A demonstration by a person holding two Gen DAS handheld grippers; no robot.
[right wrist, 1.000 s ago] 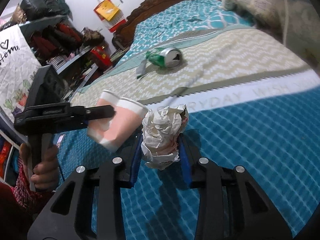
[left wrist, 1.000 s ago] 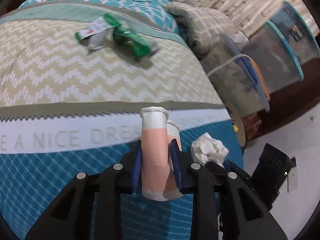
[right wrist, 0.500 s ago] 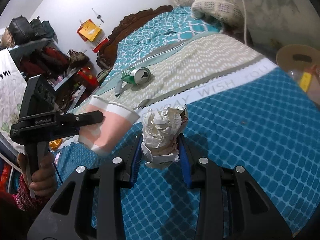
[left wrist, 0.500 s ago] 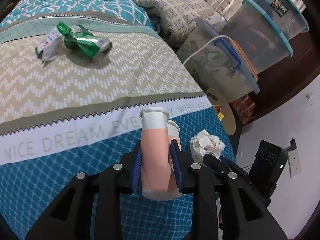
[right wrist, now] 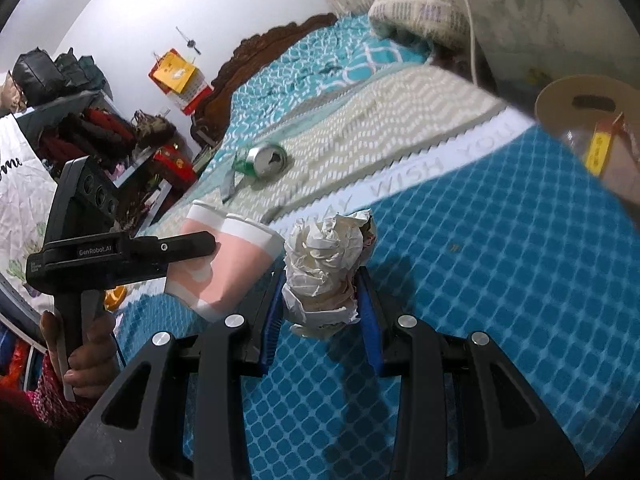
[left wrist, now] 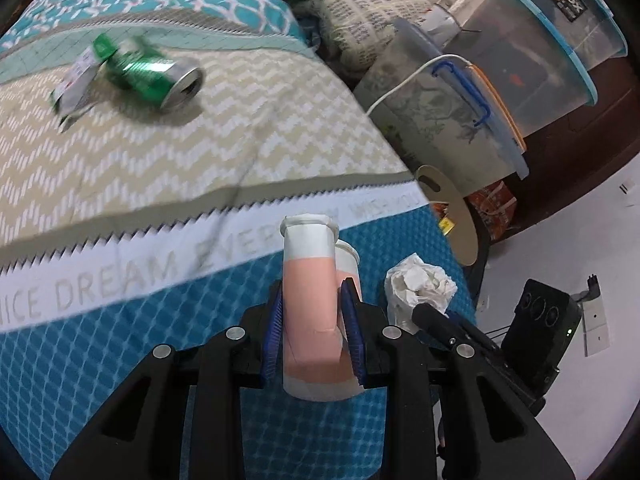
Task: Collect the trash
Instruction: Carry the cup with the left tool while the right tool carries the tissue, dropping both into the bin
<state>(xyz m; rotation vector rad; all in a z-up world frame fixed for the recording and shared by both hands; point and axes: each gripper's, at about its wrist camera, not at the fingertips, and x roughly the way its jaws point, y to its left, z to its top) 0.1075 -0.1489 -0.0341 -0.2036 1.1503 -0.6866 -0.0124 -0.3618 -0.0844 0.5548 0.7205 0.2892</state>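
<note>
Wrapper beside green can blurred, print unreadable.

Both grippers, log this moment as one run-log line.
left gripper: shut on cups | right gripper: shut on paper wad | can, wrapper: on bed

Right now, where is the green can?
The can lies on its side on the beige zigzag band of the bedspread, upper left in the left view, beside a wrapper and beyond both grippers.
</note>
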